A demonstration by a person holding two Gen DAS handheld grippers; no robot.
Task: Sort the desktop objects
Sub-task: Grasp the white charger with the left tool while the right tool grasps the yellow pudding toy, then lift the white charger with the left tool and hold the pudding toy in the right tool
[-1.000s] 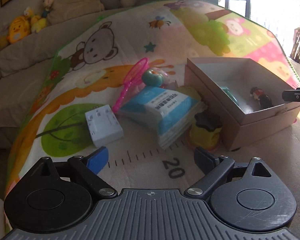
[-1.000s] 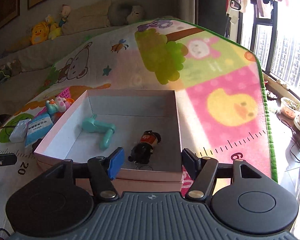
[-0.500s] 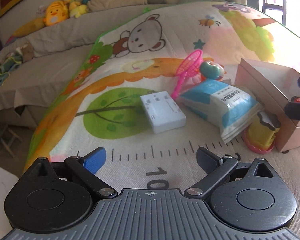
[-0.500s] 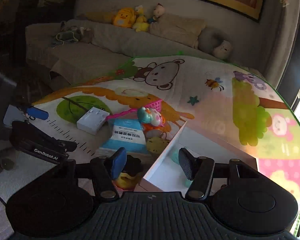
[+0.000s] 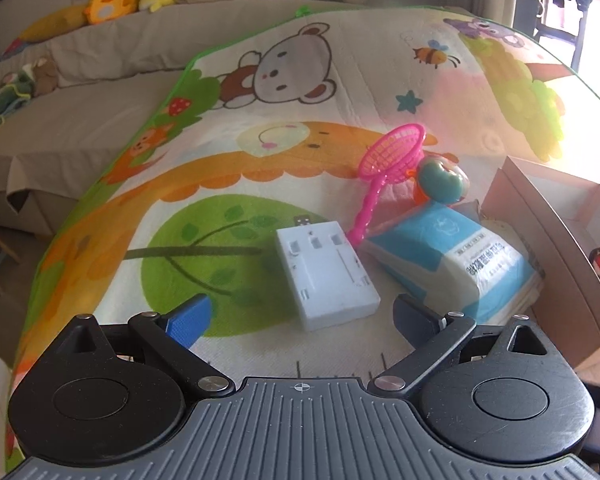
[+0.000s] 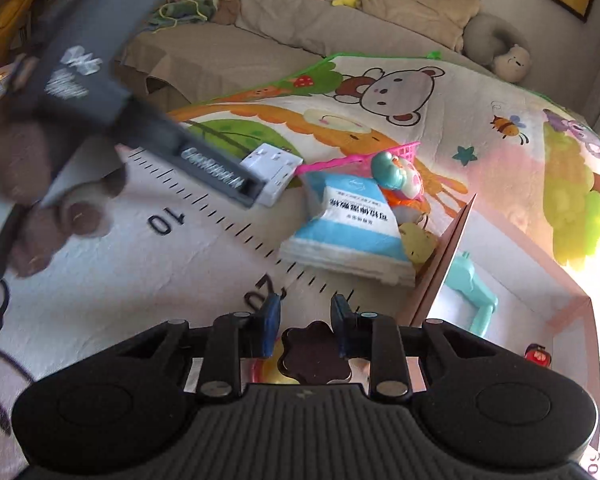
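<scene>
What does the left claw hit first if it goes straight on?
Likely the white charger block: it lies dead ahead between the open left claw fingers' line, flat on the play mat. Depth is unclear.

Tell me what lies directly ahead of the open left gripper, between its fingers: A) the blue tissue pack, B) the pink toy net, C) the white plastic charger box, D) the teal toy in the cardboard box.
C: the white plastic charger box lies between the left gripper fingers, untouched.
</scene>
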